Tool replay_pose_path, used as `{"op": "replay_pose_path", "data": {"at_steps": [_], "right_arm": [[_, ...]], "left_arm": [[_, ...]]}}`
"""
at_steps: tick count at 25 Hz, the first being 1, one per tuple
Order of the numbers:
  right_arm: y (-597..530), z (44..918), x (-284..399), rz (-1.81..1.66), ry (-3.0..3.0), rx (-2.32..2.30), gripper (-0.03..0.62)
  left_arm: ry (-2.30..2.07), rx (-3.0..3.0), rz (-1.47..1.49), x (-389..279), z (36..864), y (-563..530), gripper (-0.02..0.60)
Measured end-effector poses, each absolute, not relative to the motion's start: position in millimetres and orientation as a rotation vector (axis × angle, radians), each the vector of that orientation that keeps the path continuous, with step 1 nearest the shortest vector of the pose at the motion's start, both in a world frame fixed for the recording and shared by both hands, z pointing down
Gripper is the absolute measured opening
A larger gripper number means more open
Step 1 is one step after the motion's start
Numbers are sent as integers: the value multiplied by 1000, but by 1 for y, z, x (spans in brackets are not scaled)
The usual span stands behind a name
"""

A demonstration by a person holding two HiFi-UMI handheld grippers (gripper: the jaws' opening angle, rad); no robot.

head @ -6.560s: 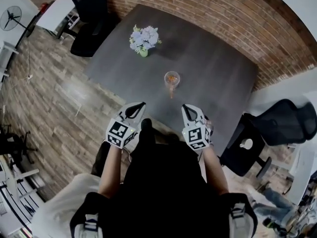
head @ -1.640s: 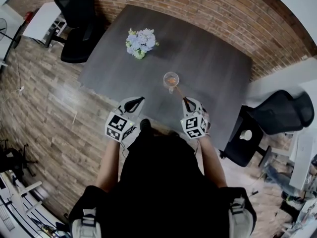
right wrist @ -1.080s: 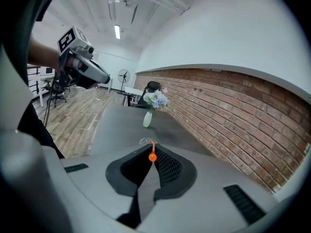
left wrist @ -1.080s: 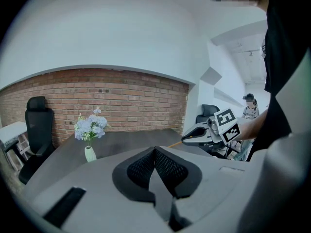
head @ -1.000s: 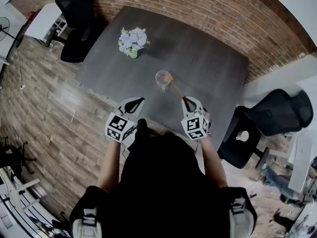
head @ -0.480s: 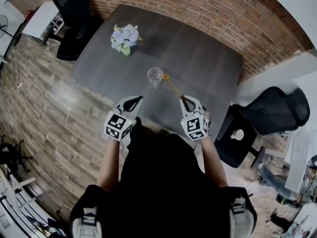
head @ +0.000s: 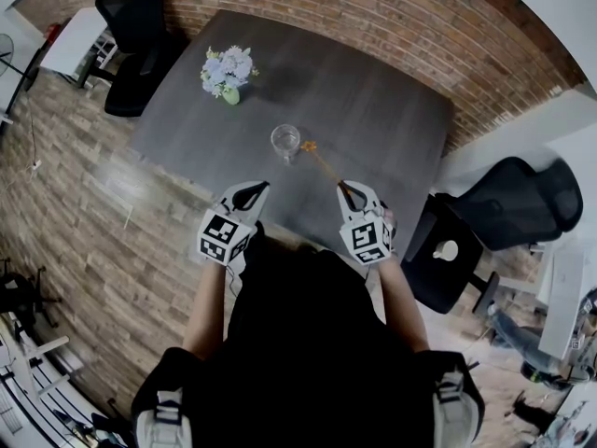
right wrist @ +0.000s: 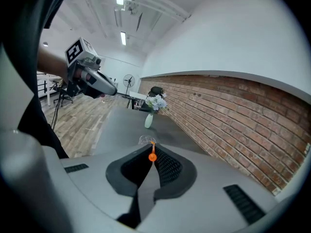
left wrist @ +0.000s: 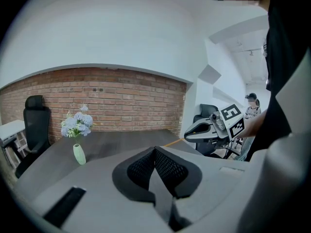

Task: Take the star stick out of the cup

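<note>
Right claw (head: pixel 343 188) pinches star stick (head: pixel 322 164); cup (head: pixel 285 141) at its 10 o'clock. Left claw (head: pixel 256 189) pressed together, empty. Thin end-grip could slip.

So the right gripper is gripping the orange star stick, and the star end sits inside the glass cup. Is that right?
Not quite. The right gripper does grip the star stick, but the star end is outside the cup, just beside its rim. The head view shows this, and the cup looks empty there.
</note>
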State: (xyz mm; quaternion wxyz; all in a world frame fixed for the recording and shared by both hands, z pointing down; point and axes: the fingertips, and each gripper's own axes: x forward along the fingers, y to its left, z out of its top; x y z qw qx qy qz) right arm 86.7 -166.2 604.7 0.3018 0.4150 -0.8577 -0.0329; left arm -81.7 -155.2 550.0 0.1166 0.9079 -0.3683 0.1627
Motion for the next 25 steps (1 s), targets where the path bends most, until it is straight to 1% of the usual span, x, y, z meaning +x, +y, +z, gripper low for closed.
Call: {"op": "replay_pose_path", "data": {"at_steps": [25], "right_arm": [[-169, 606, 83, -83, -2259, 1114, 14]], "left_arm": [[-1052, 2670, 493, -89, 551, -159, 2]]}}
